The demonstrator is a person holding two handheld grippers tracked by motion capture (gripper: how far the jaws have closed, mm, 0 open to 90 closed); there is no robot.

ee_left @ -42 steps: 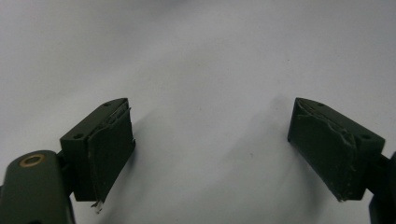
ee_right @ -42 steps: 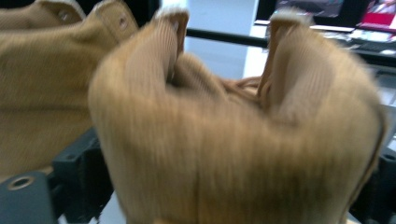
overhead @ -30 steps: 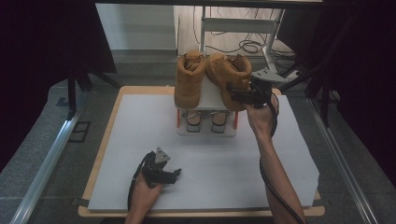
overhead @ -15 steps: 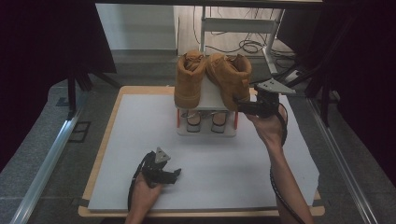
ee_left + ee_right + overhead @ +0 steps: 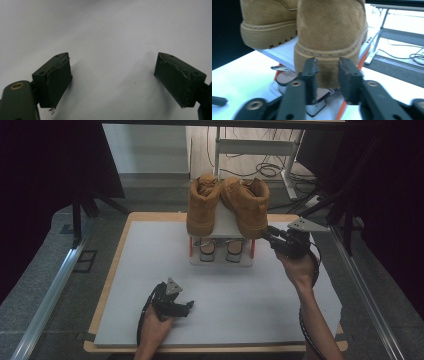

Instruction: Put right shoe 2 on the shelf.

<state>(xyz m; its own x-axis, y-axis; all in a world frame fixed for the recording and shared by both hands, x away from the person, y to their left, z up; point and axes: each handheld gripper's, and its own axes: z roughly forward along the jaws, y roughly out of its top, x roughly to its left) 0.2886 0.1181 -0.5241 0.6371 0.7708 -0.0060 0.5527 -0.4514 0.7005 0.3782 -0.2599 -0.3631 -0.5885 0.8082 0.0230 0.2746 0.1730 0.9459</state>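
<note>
Two tan suede boots stand on the sloped top of a small white rack (image 5: 225, 222) with orange posts, the left boot (image 5: 201, 210) beside the right boot (image 5: 247, 205). My right gripper (image 5: 265, 234) is held level against the toe of the right boot (image 5: 329, 27). Its jaws (image 5: 328, 67) have just been closing to a narrow gap, with the toe's ribbed sole showing between the tips. Whether the pads press on the sole I cannot tell. My left gripper (image 5: 186, 308) rests on the white table top (image 5: 240, 295) near the front; its jaws (image 5: 112, 82) are open, with bare table between them.
A lower shelf of the rack holds a pair of pale sandals (image 5: 220, 249). The table's wooden rim (image 5: 107, 290) runs around the white top. Desk legs and cables (image 5: 260, 167) lie on the floor beyond the far edge.
My right gripper has sunk from above the right boot to beside its toe. Its jaws have narrowed. The left gripper has stayed where it was.
</note>
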